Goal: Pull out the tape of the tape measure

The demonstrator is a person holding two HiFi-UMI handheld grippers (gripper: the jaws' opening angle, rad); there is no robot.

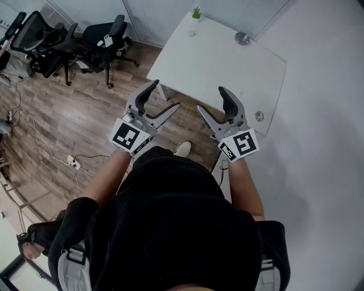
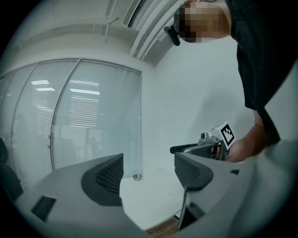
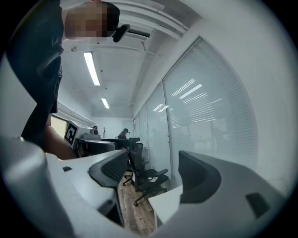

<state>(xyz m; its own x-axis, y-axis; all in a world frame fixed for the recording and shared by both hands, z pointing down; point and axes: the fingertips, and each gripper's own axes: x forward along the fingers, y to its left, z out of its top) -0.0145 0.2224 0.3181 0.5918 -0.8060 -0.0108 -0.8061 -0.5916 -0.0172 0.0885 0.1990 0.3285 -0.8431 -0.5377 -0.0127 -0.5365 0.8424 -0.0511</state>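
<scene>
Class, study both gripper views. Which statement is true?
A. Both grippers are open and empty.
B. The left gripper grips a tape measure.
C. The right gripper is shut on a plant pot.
A: the left gripper and the right gripper each show jaws apart with nothing between them, held short of the white table.

I count one desk (image 1: 227, 74). On it: one plant (image 1: 197, 12) at a far corner and two metal discs, one disc (image 1: 242, 38) by the far edge and one by the right edge (image 1: 259, 116). Two chairs (image 1: 40, 40) (image 1: 105, 37) and one power strip (image 1: 74, 163) on the floor (image 1: 85, 113). Two grippers: left gripper (image 1: 167, 94), right gripper (image 1: 210, 98).
</scene>
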